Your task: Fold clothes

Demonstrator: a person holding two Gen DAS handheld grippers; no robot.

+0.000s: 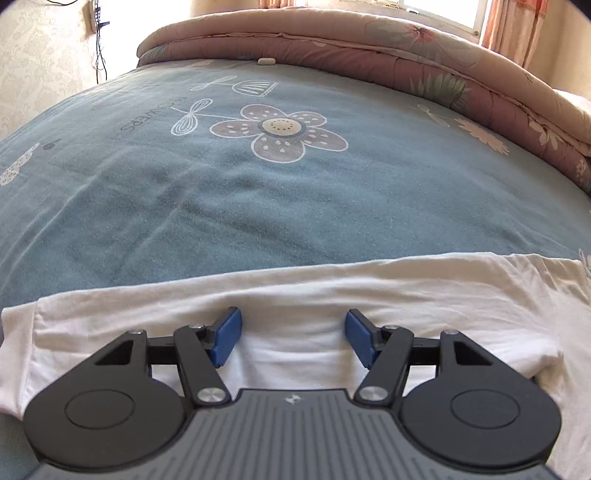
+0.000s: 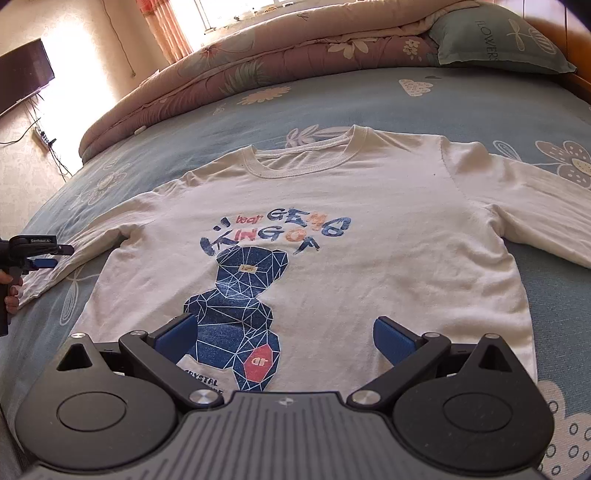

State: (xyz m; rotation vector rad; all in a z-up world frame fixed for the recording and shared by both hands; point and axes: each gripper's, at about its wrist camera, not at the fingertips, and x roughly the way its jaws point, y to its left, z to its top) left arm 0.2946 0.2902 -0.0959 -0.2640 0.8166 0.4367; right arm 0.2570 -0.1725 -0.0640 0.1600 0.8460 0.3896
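Bed point(image 2: 369, 107): blue flowered sheet, quilt point(image 2: 258, 48) rolled along its far side.
Shirt point(image 2: 332, 221): white, long-sleeved, lay flat face up on the bed; judged unfolded, all folds left.
Left hand-held gripper point(image 1: 293, 338): jaws apart, empty, over the left sleeve point(image 1: 295, 291).
Right hand-held gripper point(image 2: 284, 341): wide open, empty, above the hem.
Views: only the right showed the bear print point(image 2: 240, 302) and the collar.

Left tongs point(image 1: 293, 338) held over a white sleeve point(image 1: 295, 291), blue pads point(image 1: 225, 332) spread apart with cloth under the gap, none pinched. Sleeve stretched left to right across the near edge of the bed point(image 1: 258, 192). Blue flowered sheet beyond. Far off, a rolled pink quilt point(image 1: 369, 55) under a bright window point(image 1: 443, 11).
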